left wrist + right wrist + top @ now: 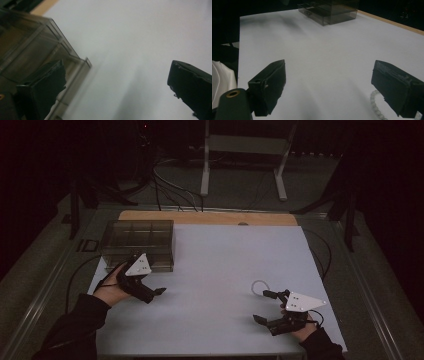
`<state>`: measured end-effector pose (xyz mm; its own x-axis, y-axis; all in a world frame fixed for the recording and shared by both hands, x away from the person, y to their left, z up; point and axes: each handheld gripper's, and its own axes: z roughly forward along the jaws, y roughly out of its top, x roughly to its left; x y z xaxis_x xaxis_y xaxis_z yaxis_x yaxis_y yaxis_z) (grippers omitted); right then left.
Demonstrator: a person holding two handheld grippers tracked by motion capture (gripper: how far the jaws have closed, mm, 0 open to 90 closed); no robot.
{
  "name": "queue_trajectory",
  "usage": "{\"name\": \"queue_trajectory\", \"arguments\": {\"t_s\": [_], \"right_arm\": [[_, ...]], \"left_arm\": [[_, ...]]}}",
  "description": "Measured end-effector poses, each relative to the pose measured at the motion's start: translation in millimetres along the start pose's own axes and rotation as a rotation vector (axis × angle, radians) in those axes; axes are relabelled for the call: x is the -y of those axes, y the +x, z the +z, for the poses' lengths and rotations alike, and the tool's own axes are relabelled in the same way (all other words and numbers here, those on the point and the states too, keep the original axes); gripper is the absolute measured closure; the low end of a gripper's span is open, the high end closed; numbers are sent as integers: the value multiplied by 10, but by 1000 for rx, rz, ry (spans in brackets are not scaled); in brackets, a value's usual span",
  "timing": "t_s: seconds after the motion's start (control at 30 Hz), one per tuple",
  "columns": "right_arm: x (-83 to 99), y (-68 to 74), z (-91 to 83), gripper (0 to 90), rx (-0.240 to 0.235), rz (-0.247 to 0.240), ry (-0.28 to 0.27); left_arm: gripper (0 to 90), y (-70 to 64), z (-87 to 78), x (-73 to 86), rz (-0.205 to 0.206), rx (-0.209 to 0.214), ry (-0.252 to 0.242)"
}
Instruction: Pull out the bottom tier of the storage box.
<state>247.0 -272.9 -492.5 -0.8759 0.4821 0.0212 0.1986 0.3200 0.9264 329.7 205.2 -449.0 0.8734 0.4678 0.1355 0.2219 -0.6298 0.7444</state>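
A smoky clear plastic box [137,242] with compartments stands at the back left of the white sheet [225,265]. My left gripper [148,274] is held just in front of it, open and empty, and its view has one jaw against the box's front corner [32,50]. My right gripper [264,306] hovers open near the sheet's front right. A white bead bracelet [259,287] lies just beyond its far jaw. In the right gripper view the beads [375,106] curl beside the right jaw, and the box [329,10] stands far ahead.
The sheet covers a wooden tabletop whose bare strip [210,217] shows along the back edge. Cables [170,190] and white table legs [205,165] lie on the dark floor behind. A cable [325,250] trails off the sheet's right side.
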Motion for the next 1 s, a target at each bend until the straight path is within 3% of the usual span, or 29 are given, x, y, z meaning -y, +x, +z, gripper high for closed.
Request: {"name": "queue_trajectory", "arguments": {"t_s": [0.07,0.1,0.13,0.27,0.33,0.37,0.43,0.57,0.73,0.83,1.0], "right_arm": [[-1,-1,-5,126,1,2,-4],[-1,-1,-5,126,1,2,-4],[-1,-2,-6,126,1,2,-4],[0,-2,-1,126,0,1,-2],[0,-1,-2,126,0,0,-2],[1,-3,-3,126,0,0,-2],[0,-4,-6,126,0,1,-4],[1,-3,-4,126,-2,-1,-3],[1,-3,-7,126,-2,1,-4],[1,-4,-8,126,-3,3,-5],[2,-7,-8,126,-4,3,-7]], "left_arm": [[25,69,-2,-6,-10,53,-49],[25,93,-4,3,23,62,-92],[43,106,-5,2,46,56,-99],[53,148,32,-32,6,56,-28],[64,170,46,-39,5,71,-18],[74,172,53,-47,-3,50,-8],[103,202,64,-54,-11,61,-14],[163,238,111,-68,18,43,-4],[272,286,201,-65,78,35,53],[378,312,257,-67,93,50,91],[465,343,338,-64,131,39,141]]}}
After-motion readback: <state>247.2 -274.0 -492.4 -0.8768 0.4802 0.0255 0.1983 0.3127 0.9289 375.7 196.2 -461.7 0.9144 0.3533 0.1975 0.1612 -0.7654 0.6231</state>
